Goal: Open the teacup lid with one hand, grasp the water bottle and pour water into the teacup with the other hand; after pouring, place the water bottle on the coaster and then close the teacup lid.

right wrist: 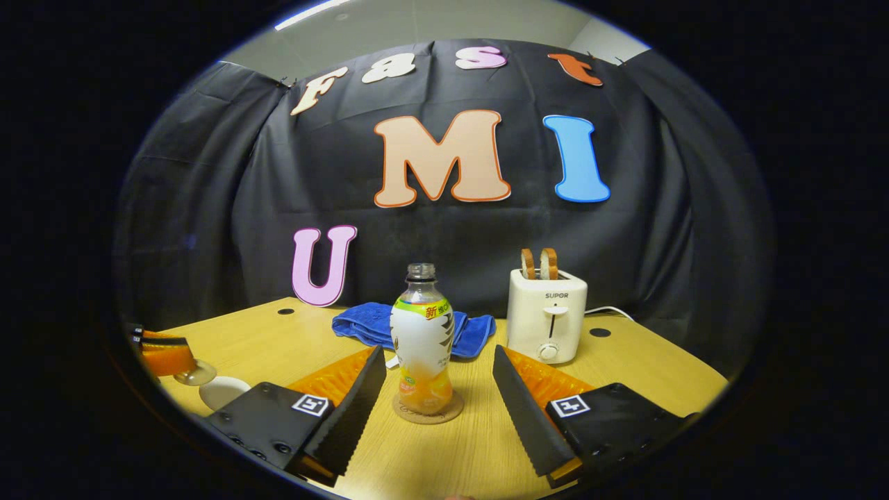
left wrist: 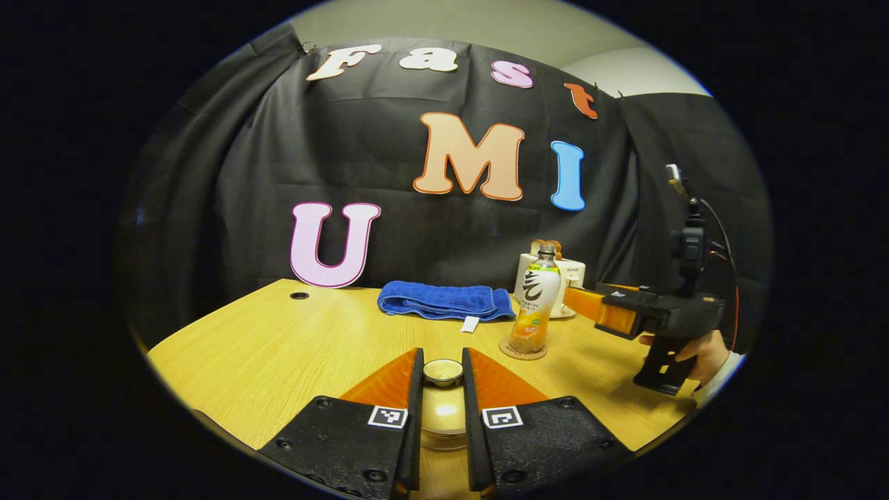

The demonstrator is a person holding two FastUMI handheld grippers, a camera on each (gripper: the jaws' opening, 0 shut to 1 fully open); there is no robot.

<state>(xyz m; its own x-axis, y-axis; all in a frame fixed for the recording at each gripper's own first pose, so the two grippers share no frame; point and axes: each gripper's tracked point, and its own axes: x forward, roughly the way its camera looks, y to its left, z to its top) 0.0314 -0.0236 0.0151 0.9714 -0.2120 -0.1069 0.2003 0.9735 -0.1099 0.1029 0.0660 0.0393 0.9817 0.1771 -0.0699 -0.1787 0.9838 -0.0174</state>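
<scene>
Water bottle (right wrist: pixel 421 340): uncapped, upright on coaster (right wrist: pixel 428 410), between the wide-open right claw (right wrist: pixel 439 396) fingers, untouched. Left claw (left wrist: pixel 442 378): narrowed around teacup lid (left wrist: pixel 443 372) knob; contact unclear. Table (left wrist: pixel 292 347) far side: toaster (right wrist: pixel 546 314), blue towel (right wrist: pixel 368 323).

The left gripper view sits low over the bench (left wrist: pixel 278 347), facing the back cloth, its claw (left wrist: pixel 442 389) close around the teacup lid (left wrist: pixel 442 371). The right gripper view looks from farther right, squarely at the water bottle (right wrist: pixel 421 340) nearby. Both share the bottle, blue towel (right wrist: pixel 361 323), and toaster (right wrist: pixel 546 312).
</scene>
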